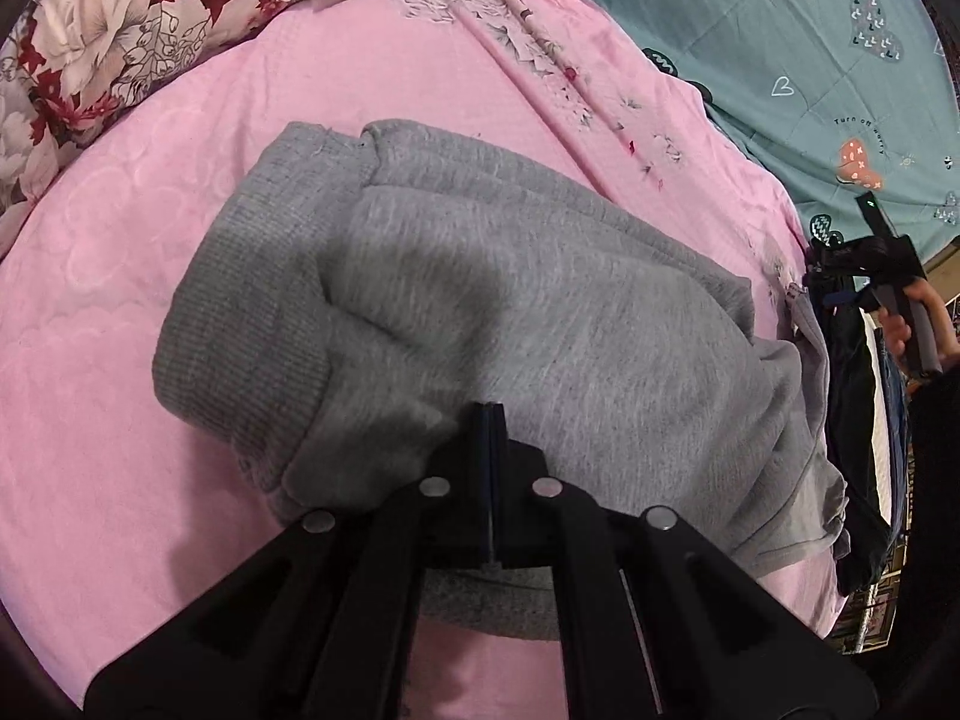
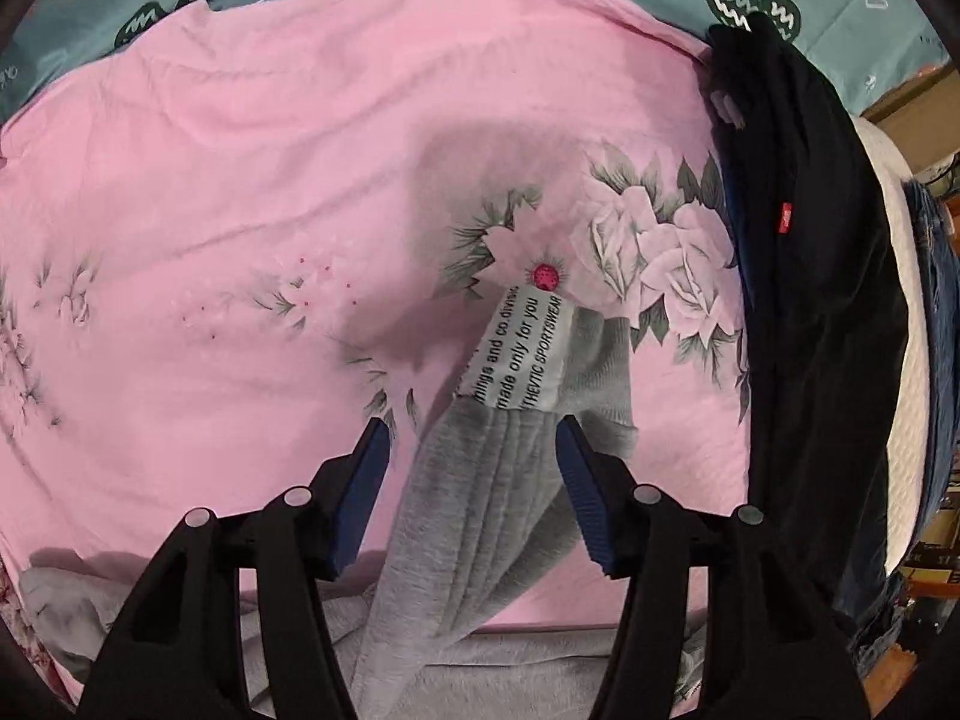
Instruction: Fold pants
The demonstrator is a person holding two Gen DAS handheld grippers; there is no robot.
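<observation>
The left gripper [image 1: 491,420] is pinched together on the near edge of the grey sweatpants [image 1: 480,312], bundled mid-bedspread [image 1: 108,312]. The right gripper [image 2: 474,468] stands apart, unpressed, straddling the waistband strip [image 2: 480,492] – its length running away toward the label [image 2: 516,348]. Dark clothes [image 2: 810,276] line the right edge.

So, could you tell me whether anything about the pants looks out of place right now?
One part does: a strip of the grey pants with a printed label pokes out onto the pink sheet, apart from the folded bundle, between the open right gripper fingers.
</observation>
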